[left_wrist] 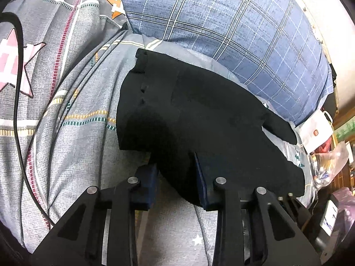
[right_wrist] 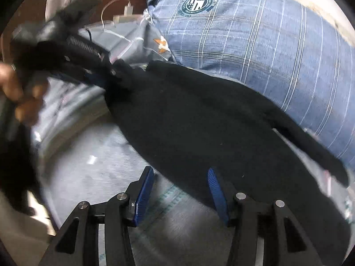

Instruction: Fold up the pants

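left gripper (left_wrist: 176, 177) fingers straddle the black pants (left_wrist: 199, 115) edge on the bedsheet (left_wrist: 73, 146), probably gripping to lift a fold; right gripper (right_wrist: 180, 190) fingers apart, empty, poised beside the fabric.

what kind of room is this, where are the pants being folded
Most likely a bedroom: the black pants lie on a bed covered with a grey star-print sheet, a blue plaid pillow sits behind them, and a phone charger rests near the headboard.
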`<act>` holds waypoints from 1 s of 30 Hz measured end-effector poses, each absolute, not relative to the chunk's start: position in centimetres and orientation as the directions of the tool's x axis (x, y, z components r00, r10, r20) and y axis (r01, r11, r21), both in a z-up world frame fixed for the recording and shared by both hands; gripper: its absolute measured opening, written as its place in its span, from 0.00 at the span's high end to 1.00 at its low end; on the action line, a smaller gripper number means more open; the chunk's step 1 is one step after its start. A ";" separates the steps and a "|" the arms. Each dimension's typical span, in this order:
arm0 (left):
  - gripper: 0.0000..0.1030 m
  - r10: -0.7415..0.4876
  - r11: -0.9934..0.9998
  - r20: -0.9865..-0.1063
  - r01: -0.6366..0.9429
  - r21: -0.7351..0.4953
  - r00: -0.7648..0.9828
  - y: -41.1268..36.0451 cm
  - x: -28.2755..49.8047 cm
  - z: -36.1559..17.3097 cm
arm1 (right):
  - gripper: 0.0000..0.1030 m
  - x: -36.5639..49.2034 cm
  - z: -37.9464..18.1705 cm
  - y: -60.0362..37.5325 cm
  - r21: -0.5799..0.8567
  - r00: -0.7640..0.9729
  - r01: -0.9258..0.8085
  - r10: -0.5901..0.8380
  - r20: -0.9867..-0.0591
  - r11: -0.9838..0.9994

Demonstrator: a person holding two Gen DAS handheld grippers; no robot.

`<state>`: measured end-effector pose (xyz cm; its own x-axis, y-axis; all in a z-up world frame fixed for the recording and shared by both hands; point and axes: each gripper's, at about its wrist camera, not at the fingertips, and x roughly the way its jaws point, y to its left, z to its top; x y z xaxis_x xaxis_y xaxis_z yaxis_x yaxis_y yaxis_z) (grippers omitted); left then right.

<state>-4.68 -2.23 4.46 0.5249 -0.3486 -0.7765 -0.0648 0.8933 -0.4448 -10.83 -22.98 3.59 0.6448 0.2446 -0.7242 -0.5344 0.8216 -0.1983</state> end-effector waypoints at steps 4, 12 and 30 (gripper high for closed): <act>0.71 -0.349 0.892 -0.767 -0.060 -0.448 0.538 -1.8 -5.2 5.4 | 0.94 -9.9 5.3 -23.7 -0.042 0.614 -0.514 0.334 -0.715 0.857; 0.71 -0.298 0.924 -0.799 -0.053 -0.379 0.523 -0.9 -7.4 4.5 | 0.95 -12.5 5.8 -22.8 0.004 0.562 -0.562 0.385 -0.732 0.827; 0.71 -0.271 0.947 -0.798 0.000 -0.321 0.539 -1.7 -7.5 6.6 | 0.80 -10.0 5.5 -22.2 0.162 0.524 -0.512 0.456 -0.720 0.844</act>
